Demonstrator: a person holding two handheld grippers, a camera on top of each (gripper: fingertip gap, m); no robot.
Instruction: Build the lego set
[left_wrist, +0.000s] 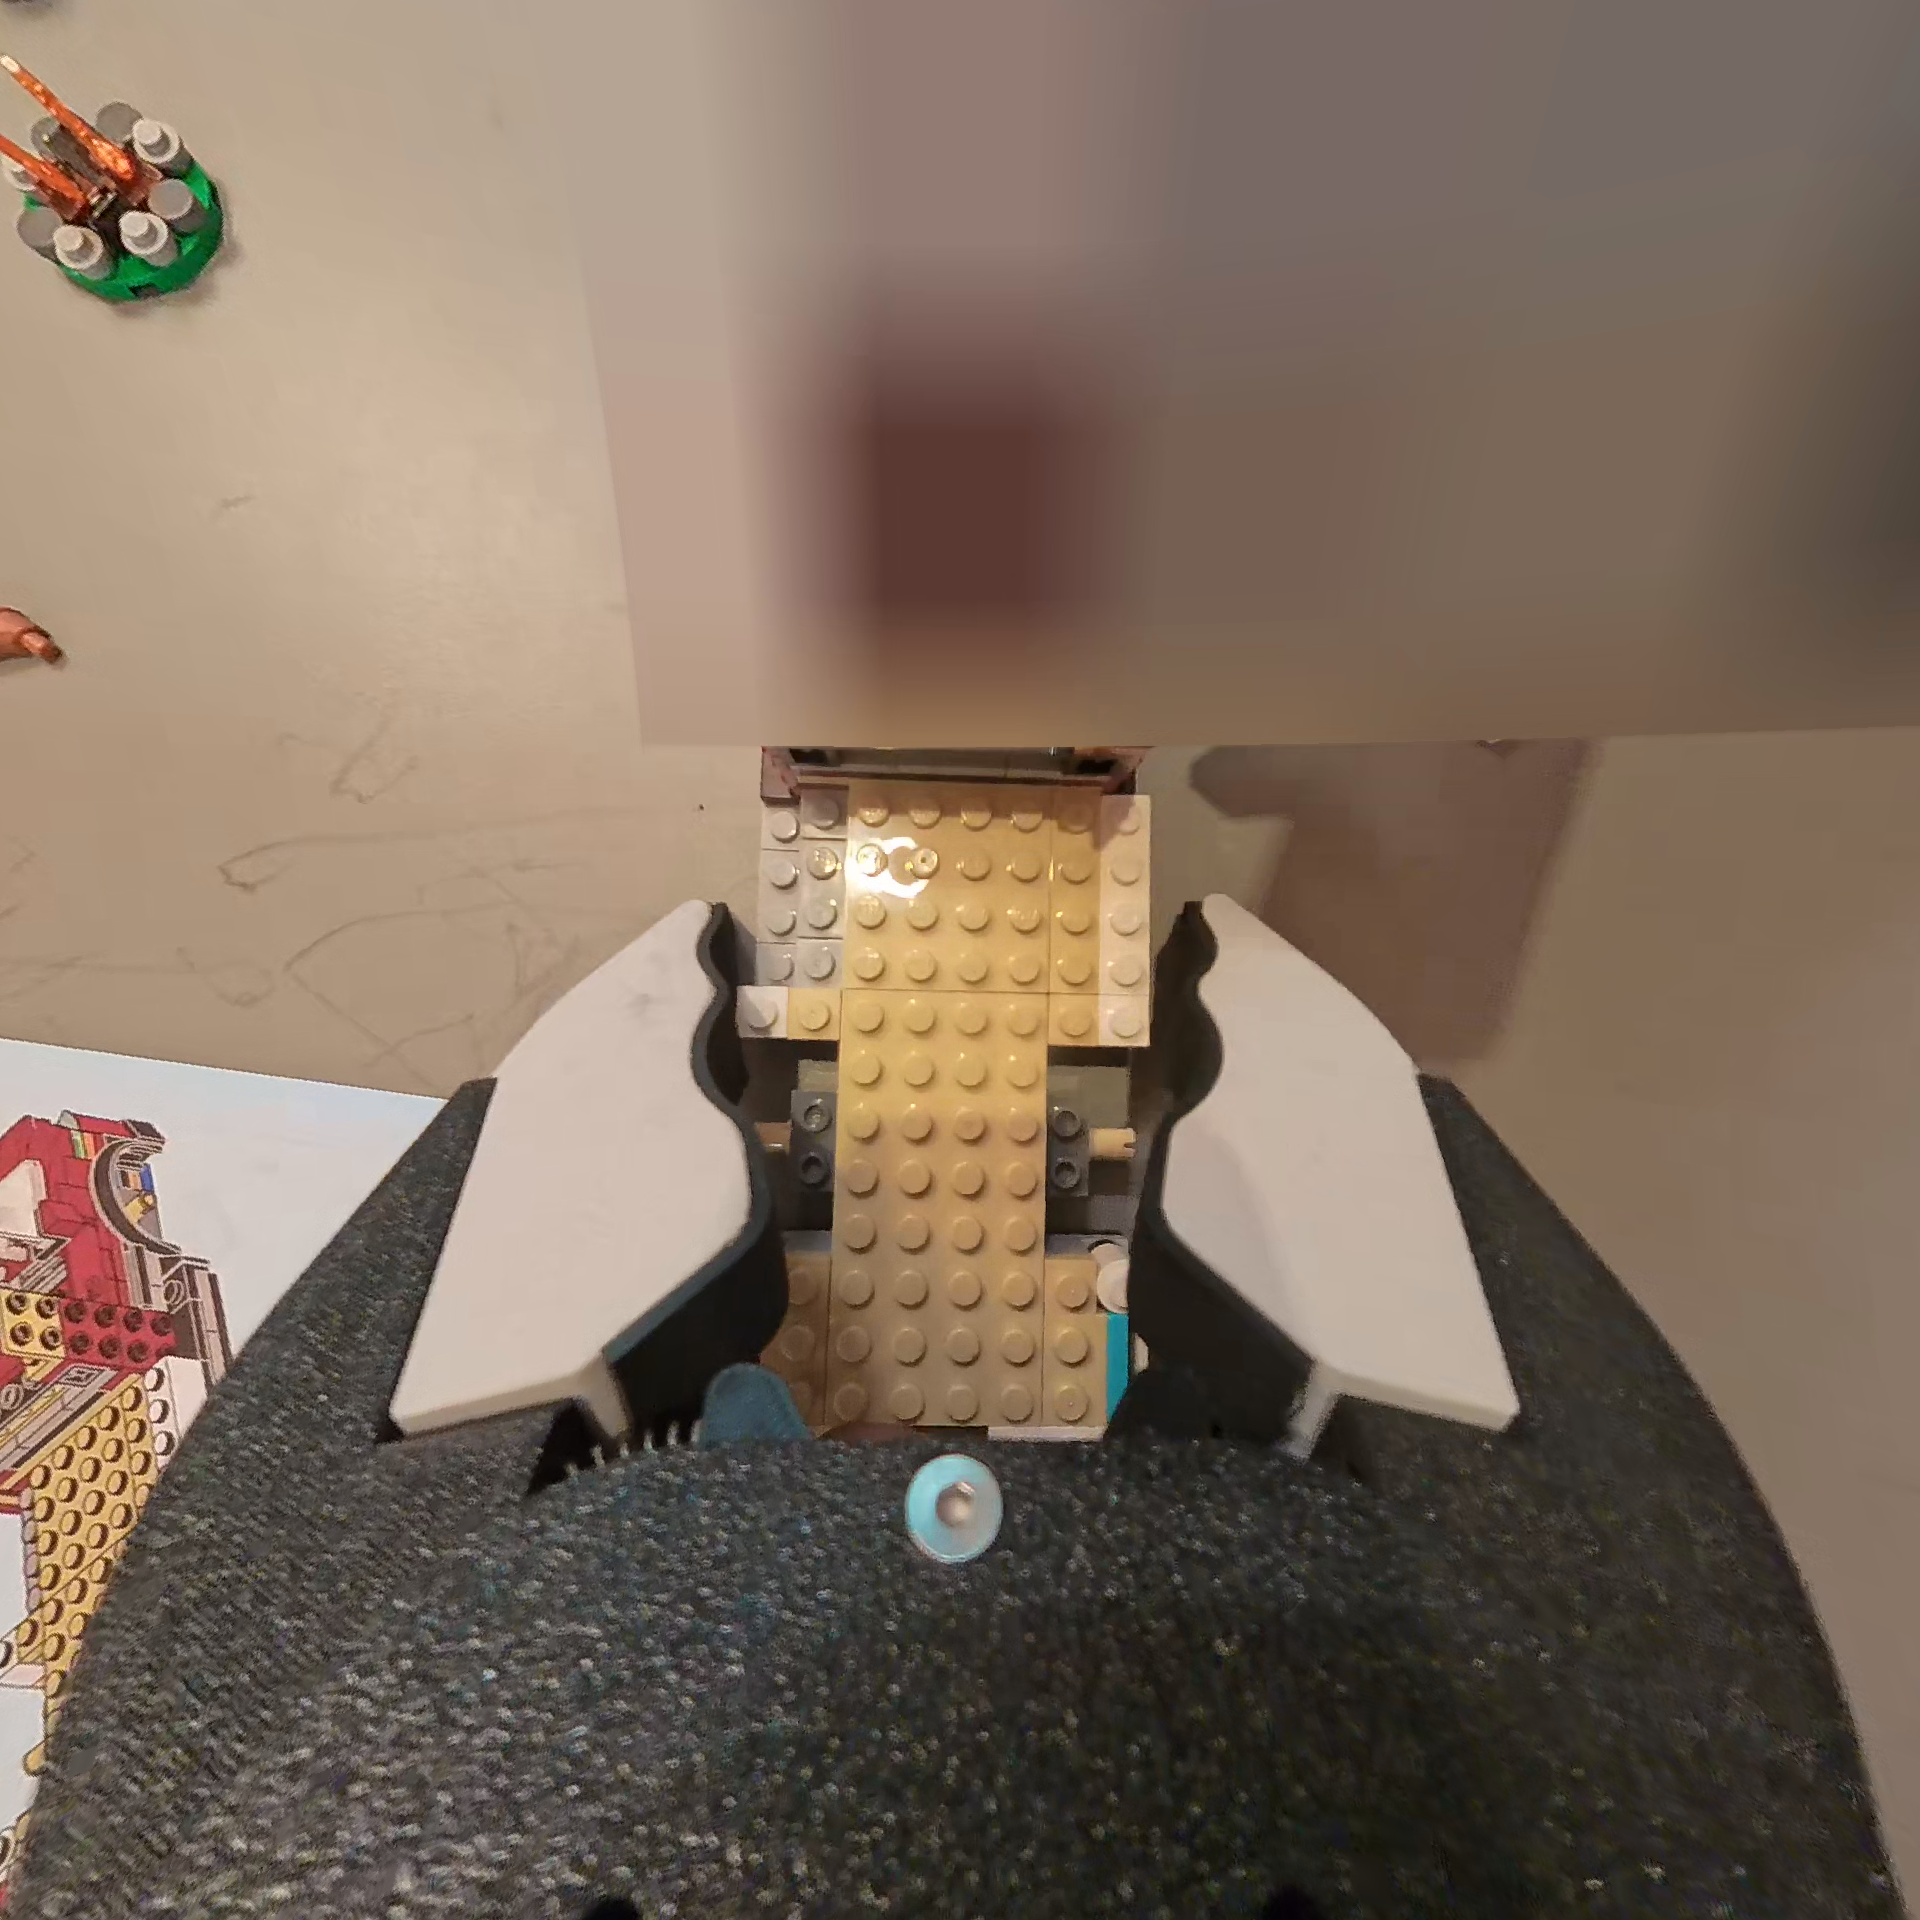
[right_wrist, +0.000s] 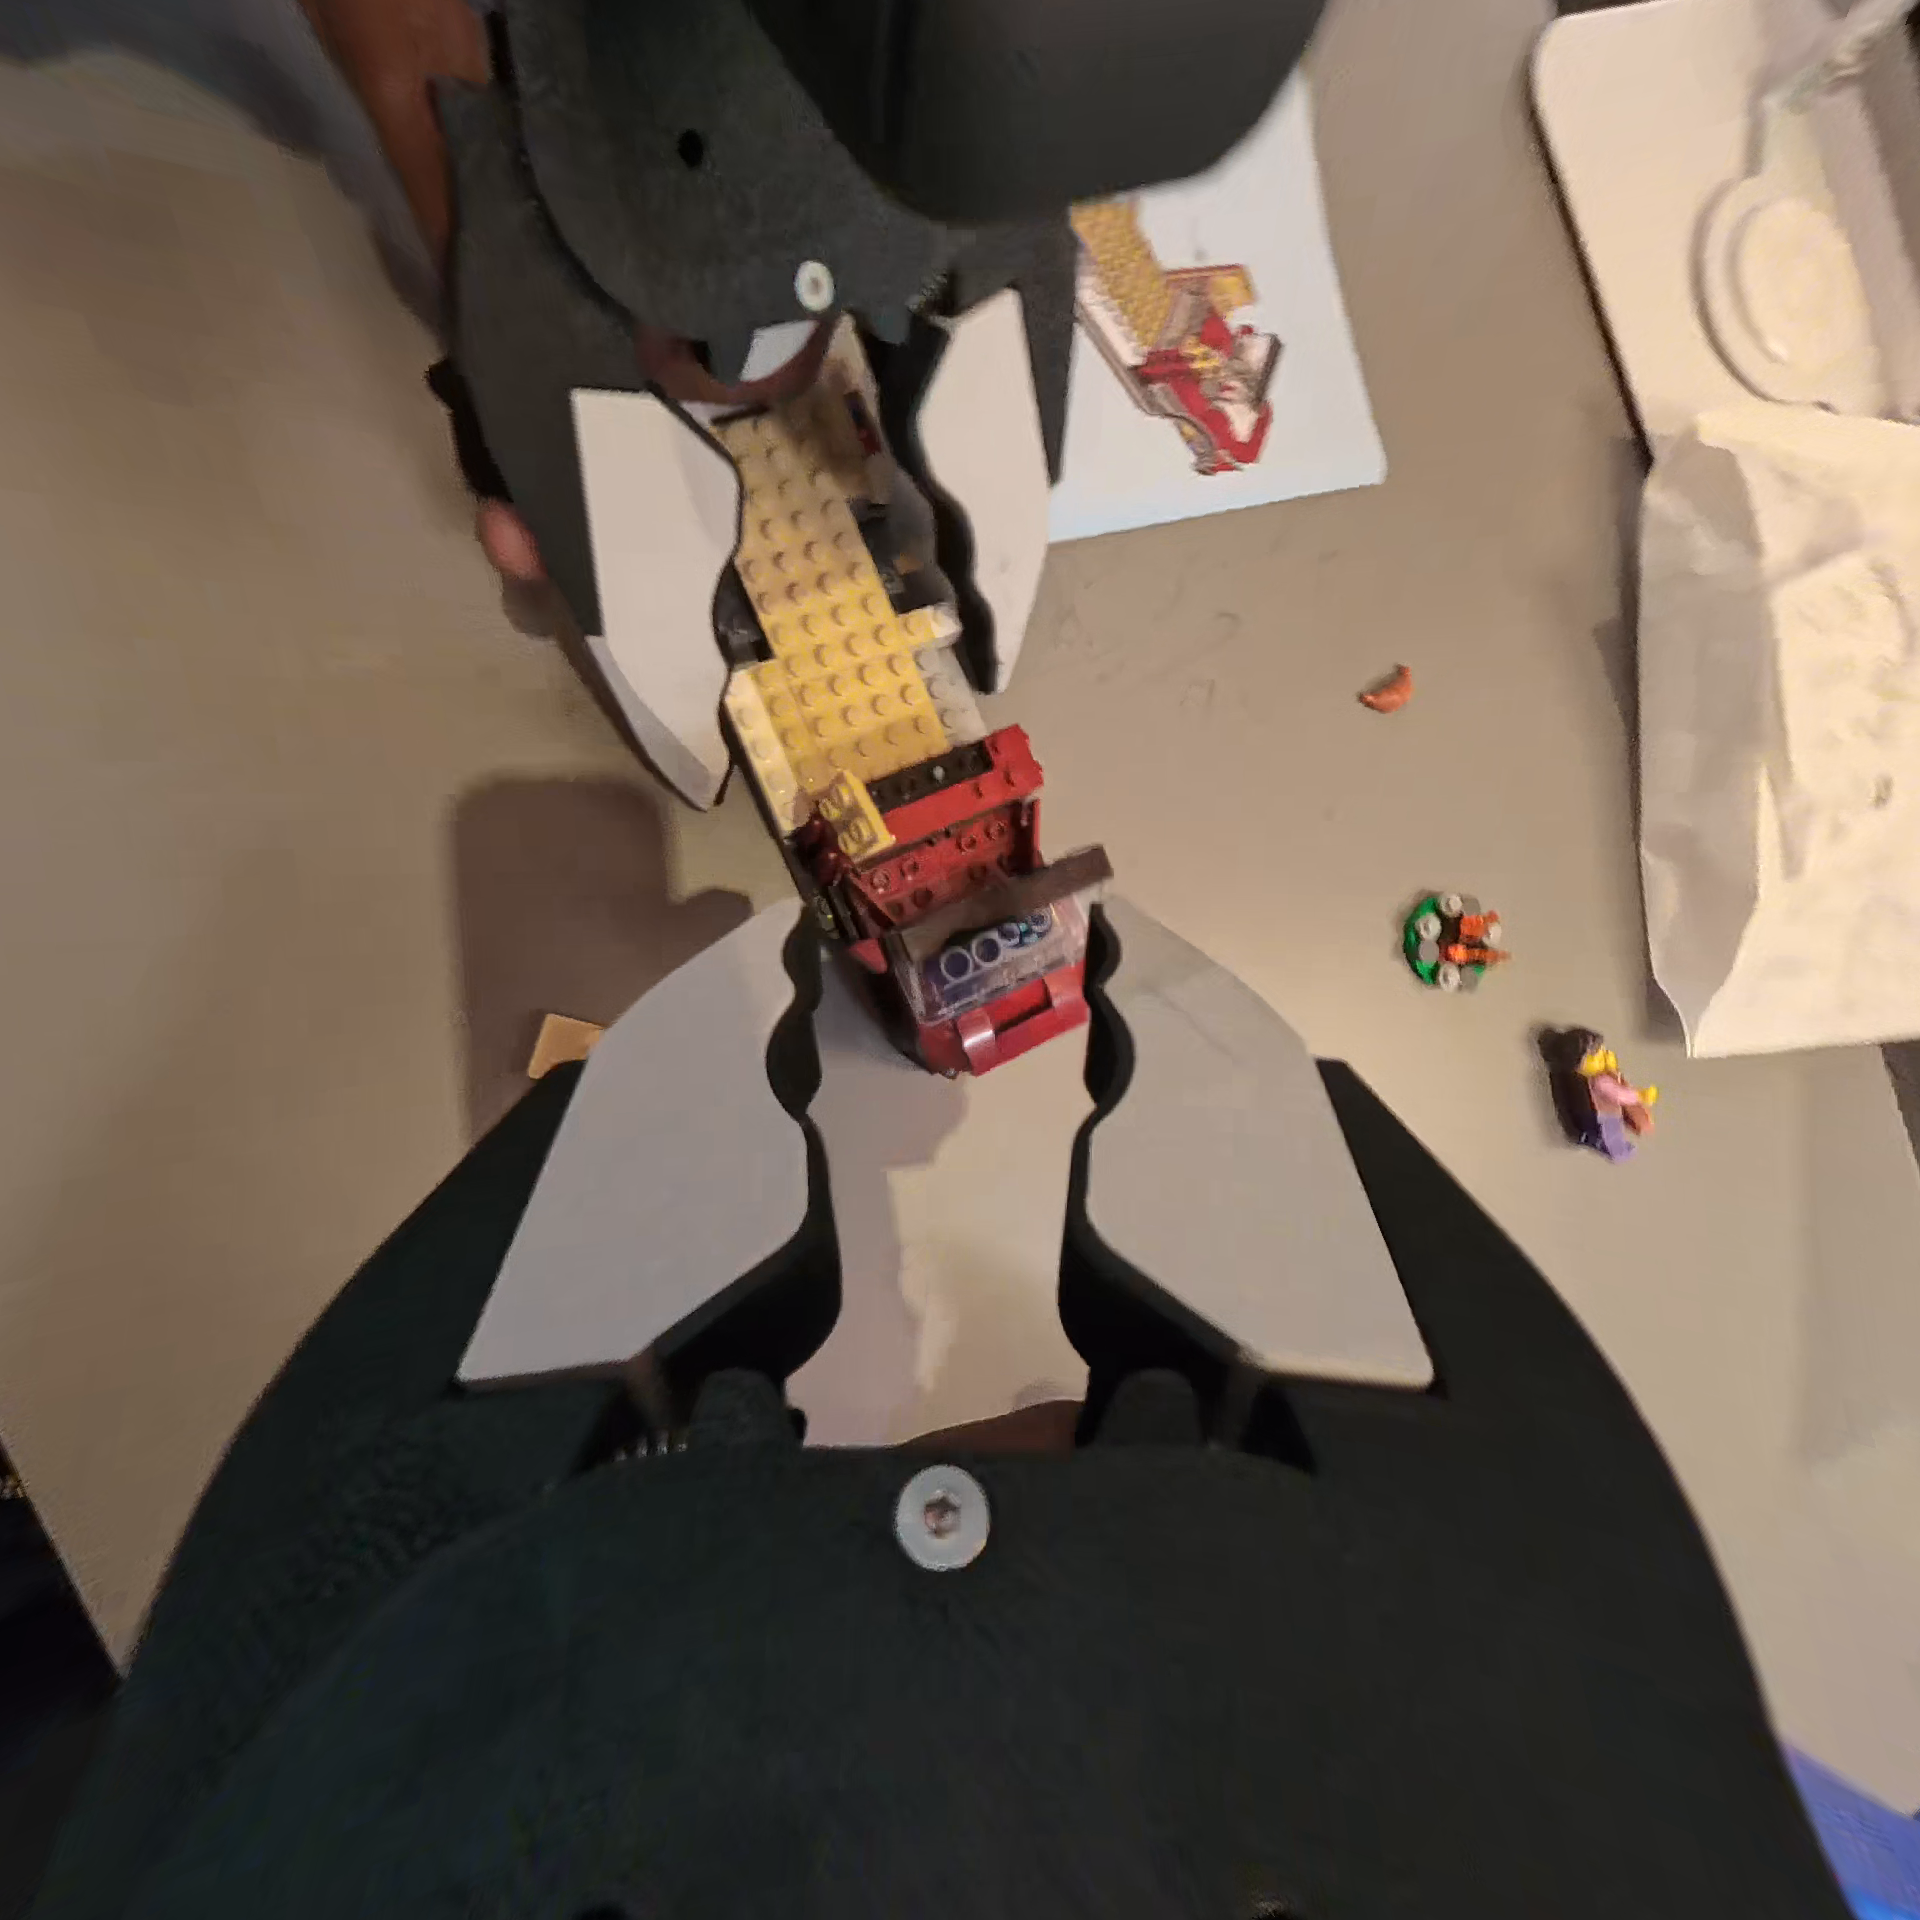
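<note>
1. Tan studded plates top a long toy-brick model (left_wrist: 940, 1143) with a dark red front; it lies lengthwise inside the left tool (left_wrist: 951, 914), whose pale fingers (left_wrist: 613, 1164) flank its sides. The model fills the space between them, so it appears pinched there.
2. The right tool (right_wrist: 945, 956) faces the left tool from the opposite end, its fingers spread on either side of the model's red nose and clear block (right_wrist: 1003, 961). Blur hides whether the pads touch it.
3. A large blurred patch covers the far end of the model in the left wrist view.
4. On the beige tabletop (right_wrist: 1247, 727) lie a printed instruction sheet (right_wrist: 1247, 343), a round green studded piece (right_wrist: 1449, 940), a small toy figure (right_wrist: 1595, 1091), a small orange bit (right_wrist: 1387, 691) and crumpled white paper bags (right_wrist: 1787, 727).
</note>
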